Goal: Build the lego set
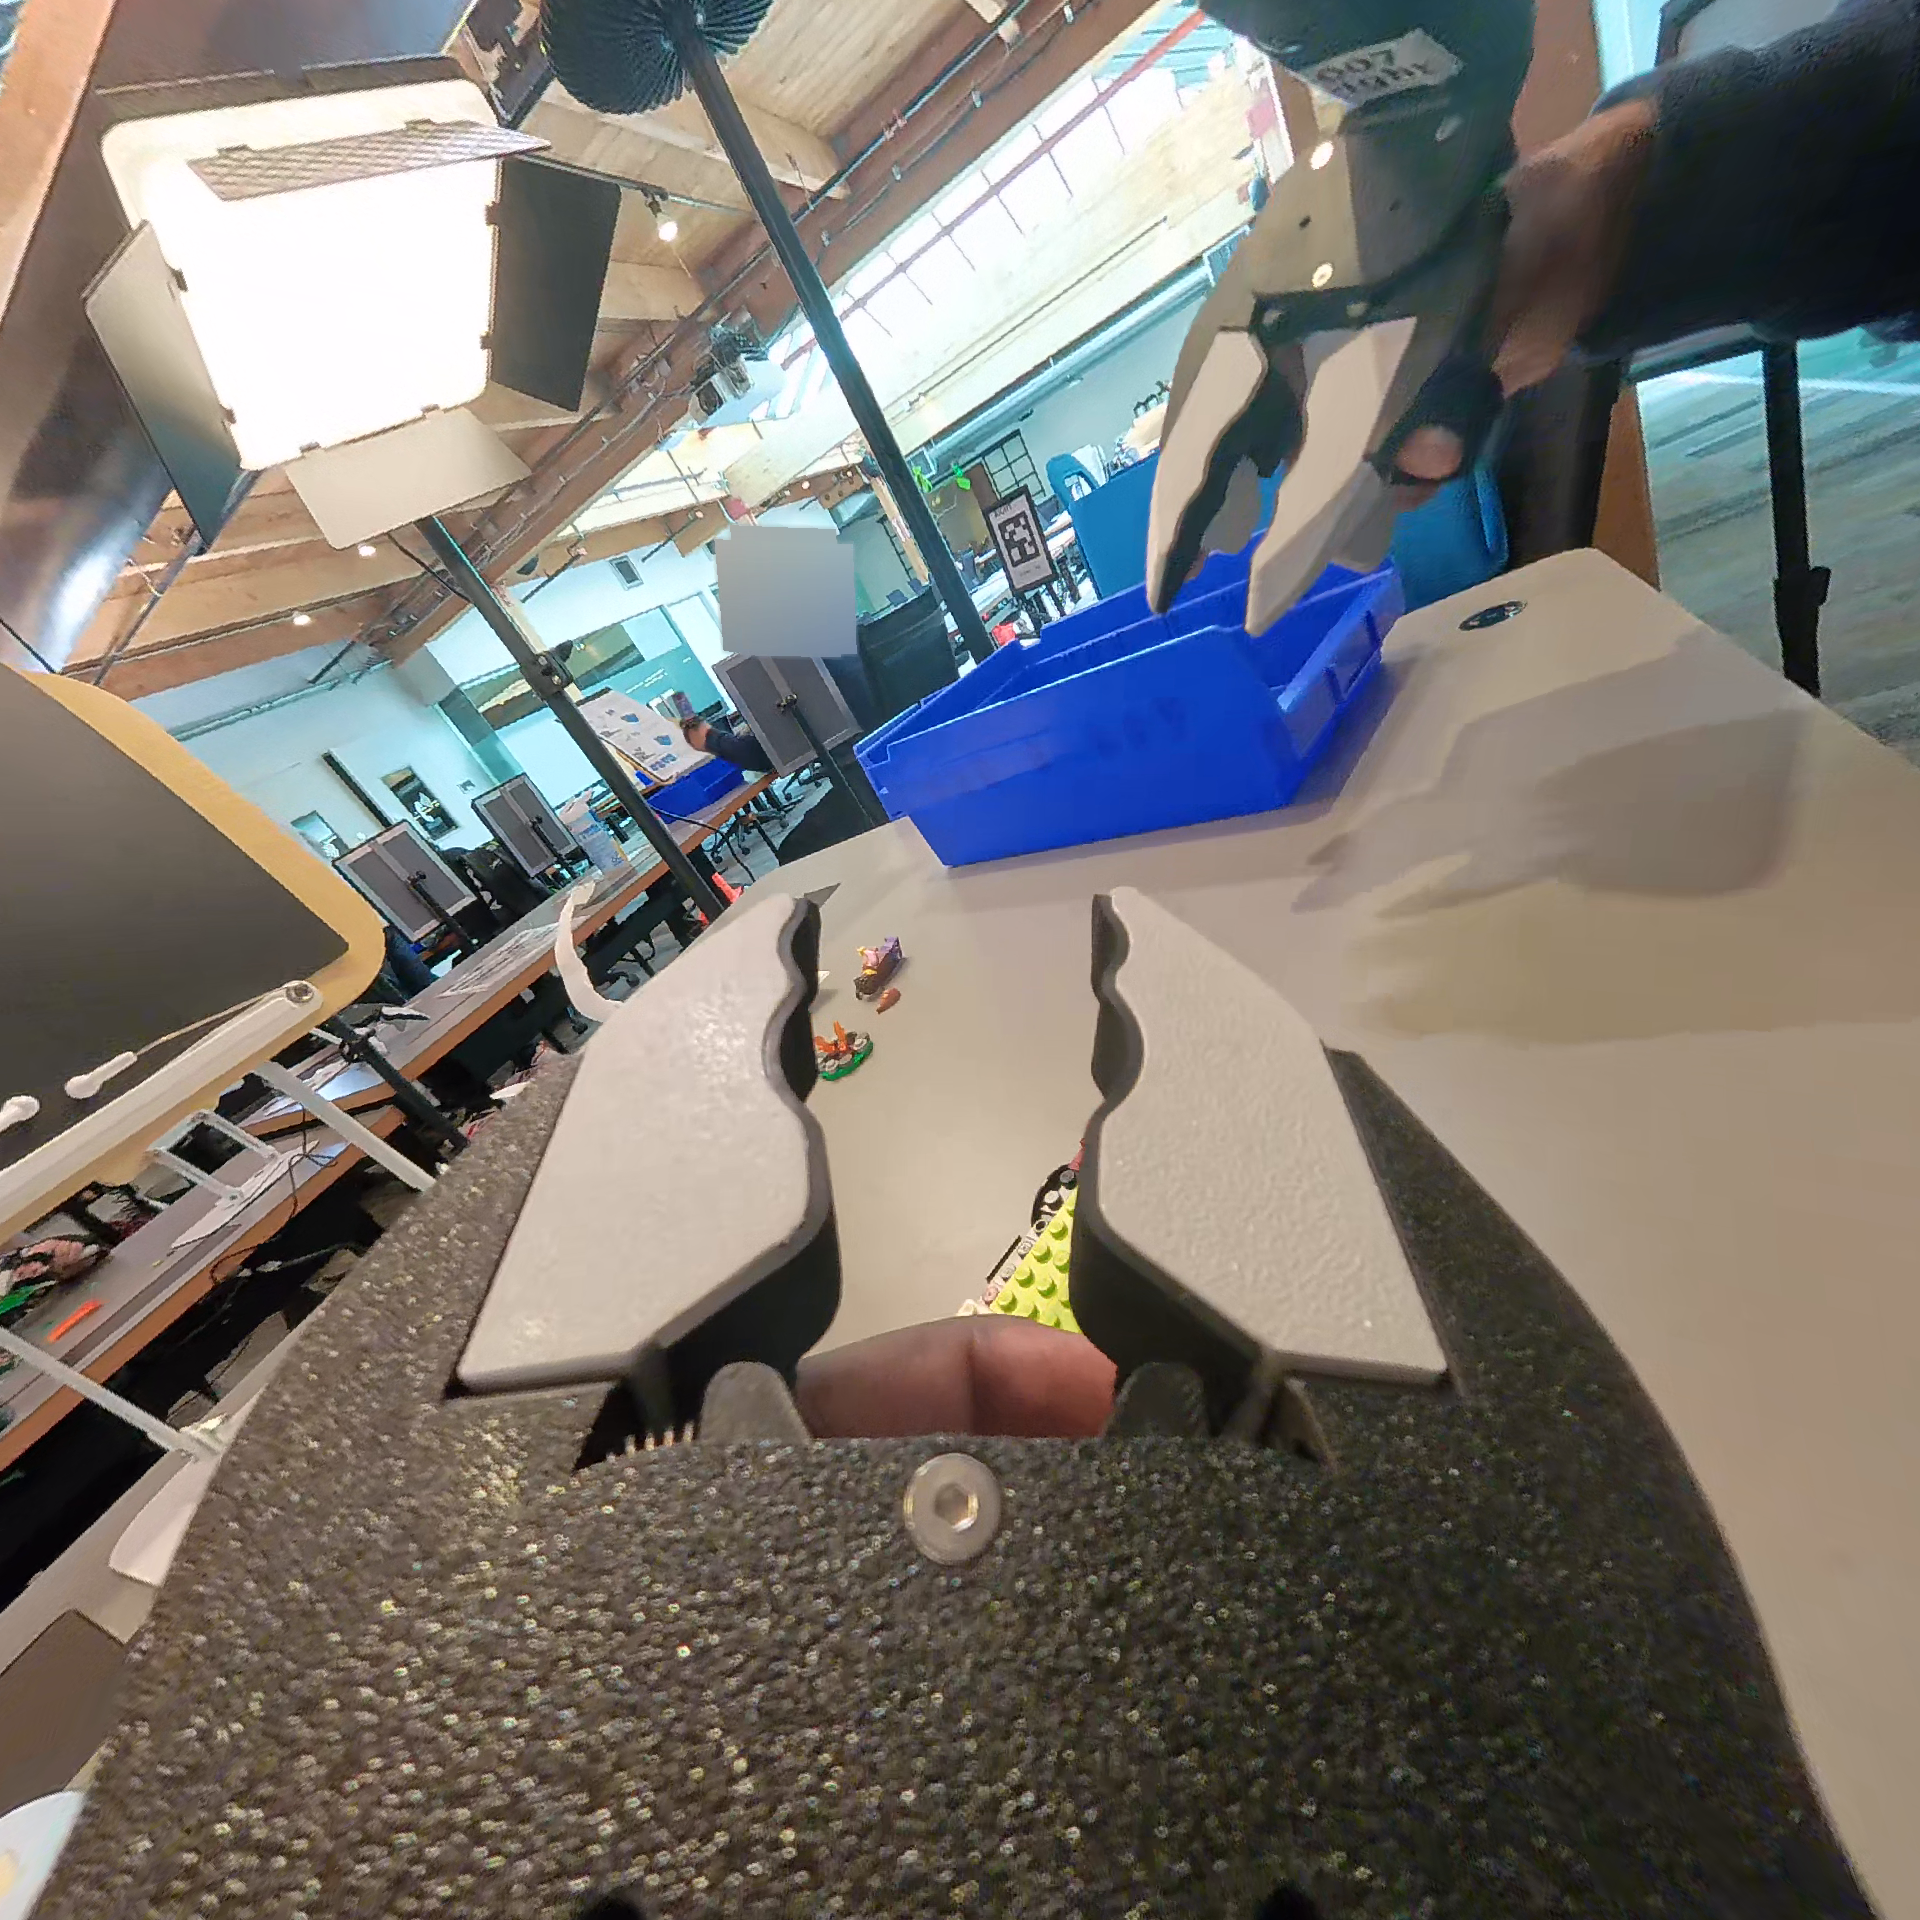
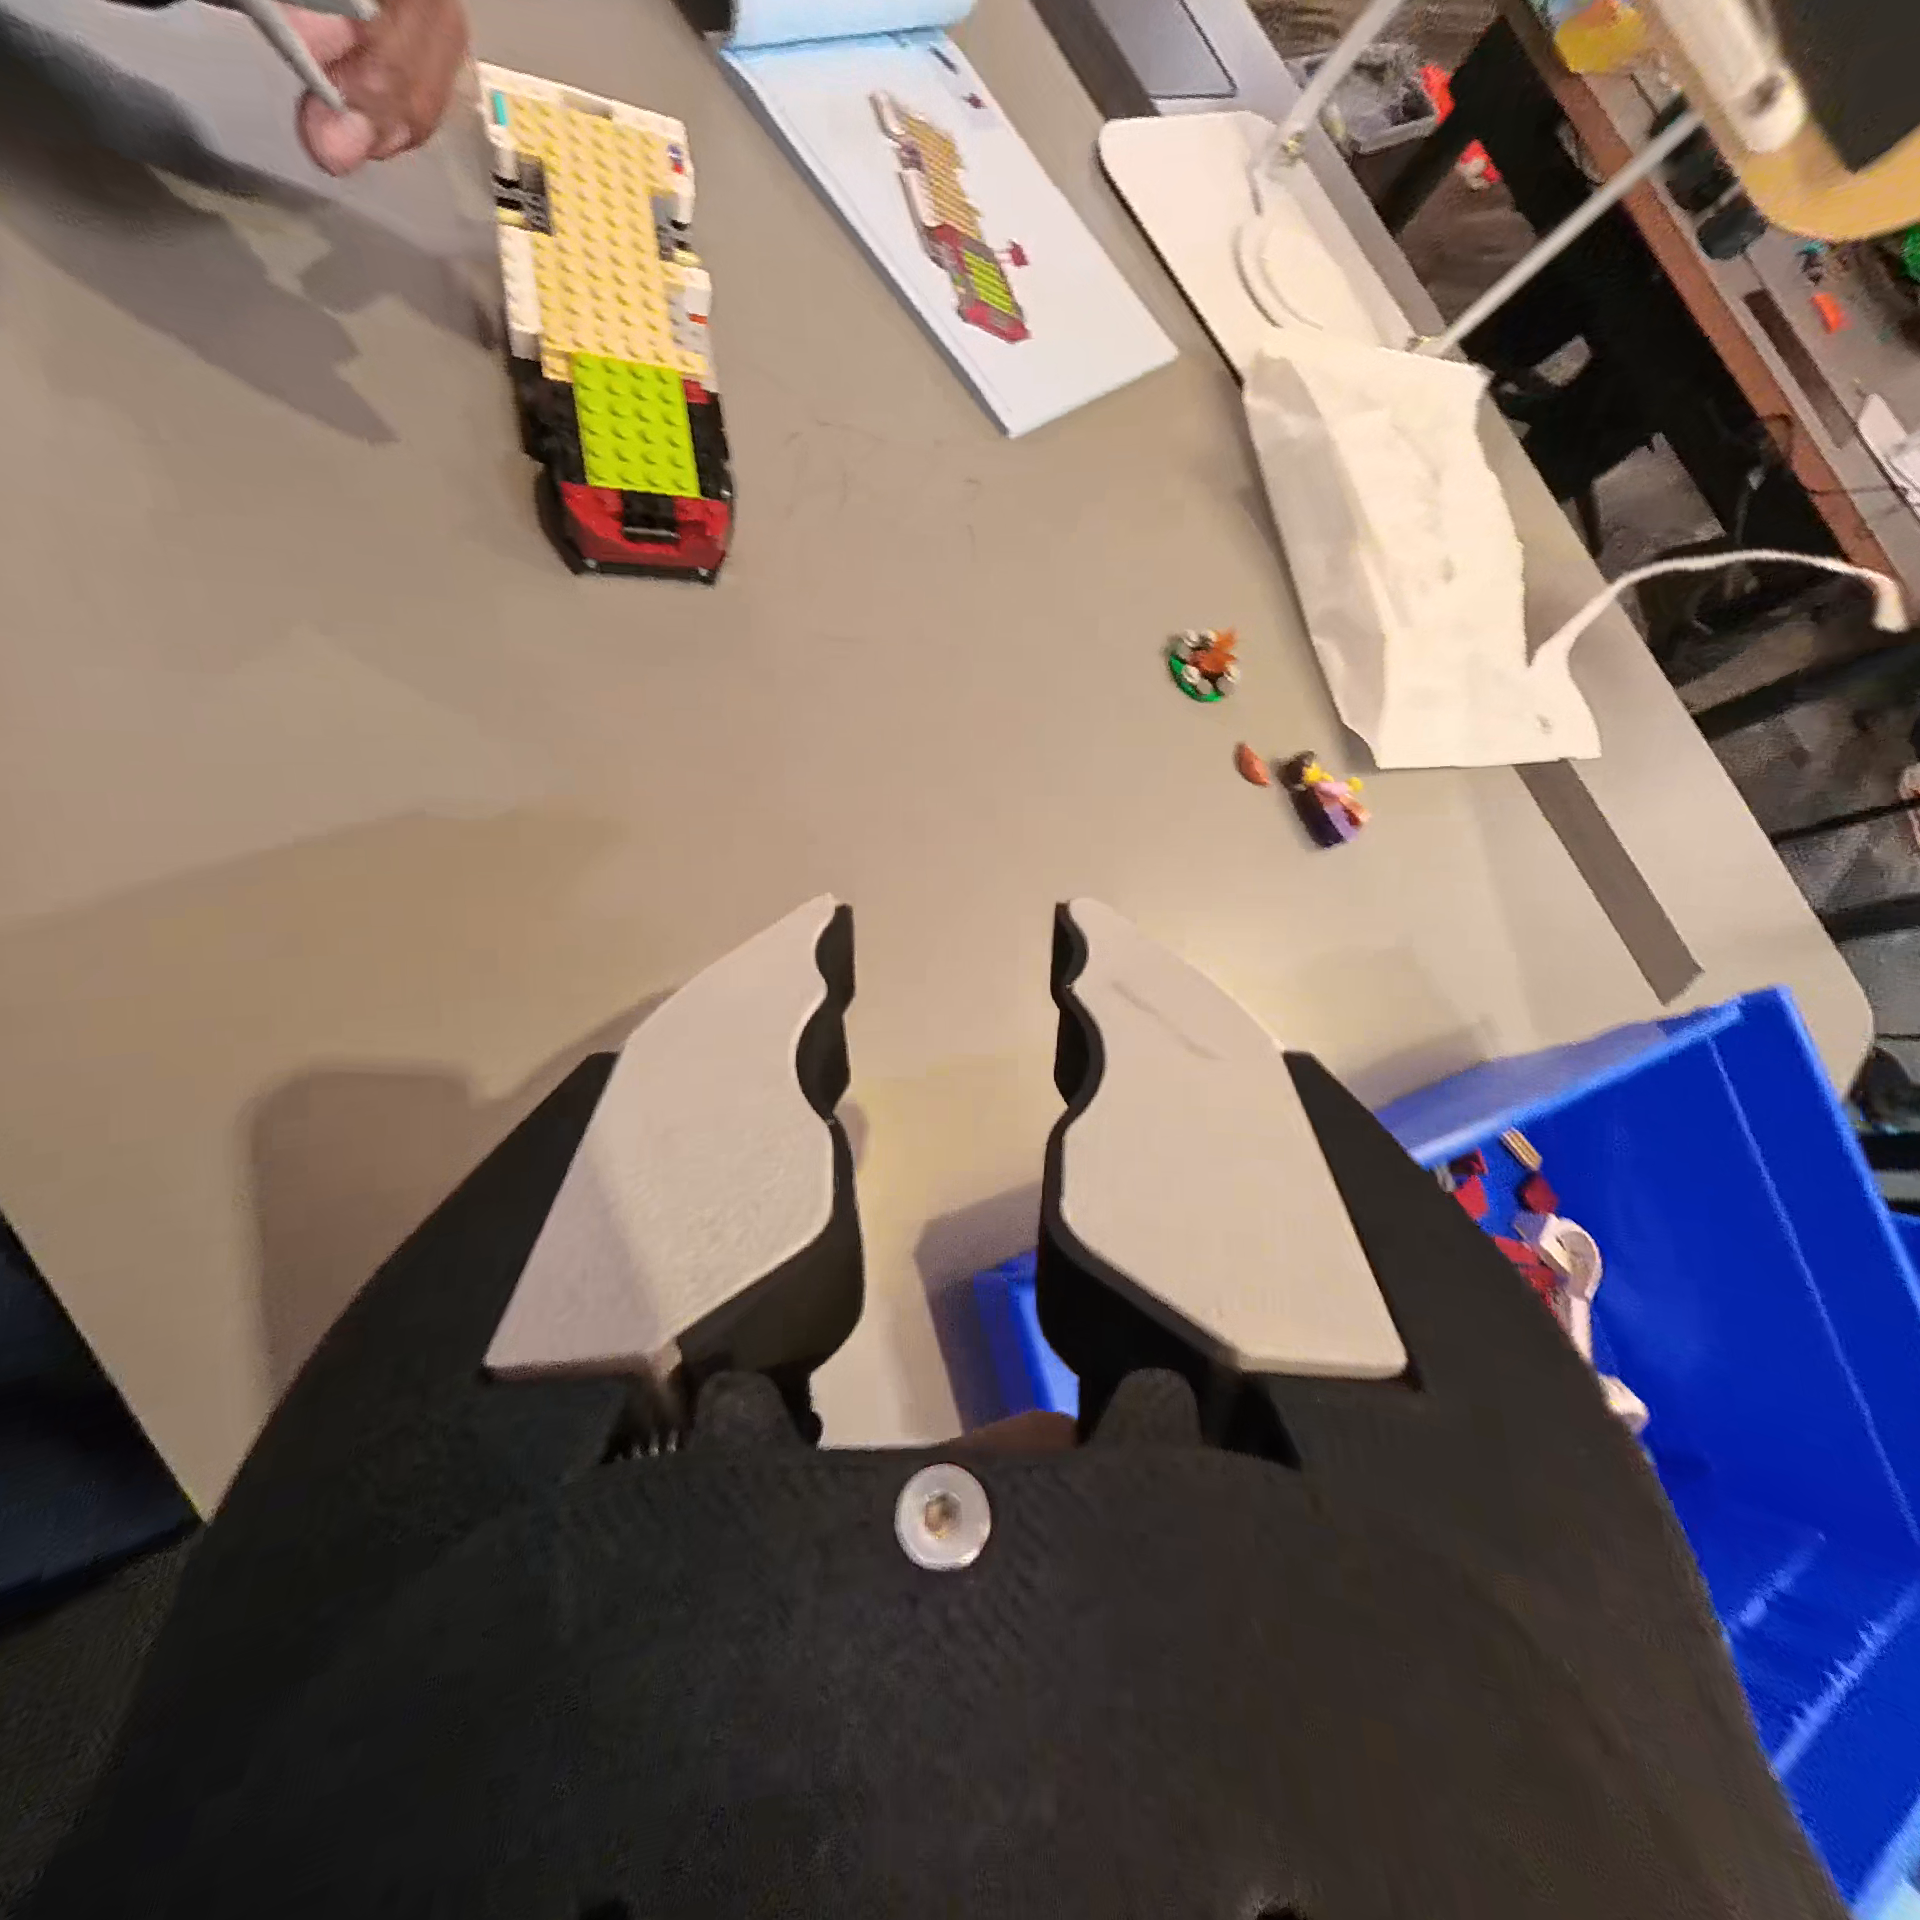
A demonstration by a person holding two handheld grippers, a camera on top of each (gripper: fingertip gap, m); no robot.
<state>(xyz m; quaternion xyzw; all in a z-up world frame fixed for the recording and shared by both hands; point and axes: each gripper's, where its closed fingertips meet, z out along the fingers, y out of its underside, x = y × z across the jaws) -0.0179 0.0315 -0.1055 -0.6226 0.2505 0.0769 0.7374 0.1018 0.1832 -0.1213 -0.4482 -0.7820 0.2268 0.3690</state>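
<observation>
My left gripper [image 1: 951, 914] is open with nothing between its fingers, low over the grey table [image 1: 1558, 1143]. Just beyond its left fingertip lie a purple minifigure [image 1: 878, 961], a small brown piece [image 1: 888, 1000] and a campfire piece on a green round plate [image 1: 842, 1049]. A lime plate of the brick model [image 1: 1039, 1268] shows under its right finger. My right gripper [image 2: 951, 920] is open and holds nothing. It hangs above the near end of the blue bin [image 2: 1714, 1247], as the left wrist view shows it [image 1: 1216, 603] over that bin [image 1: 1091, 758].
A long brick model [image 2: 613, 343] lies at the far left, an open instruction booklet [image 2: 935, 208] beside it. A white paper bag [image 2: 1403, 561] and a white lamp base [image 2: 1226, 229] sit by the right edge. The bin holds several loose bricks [image 2: 1507, 1216]. A bright light panel [image 1: 312, 260] stands at the left. One gripper's finger ends stand about 20 cm off the other's.
</observation>
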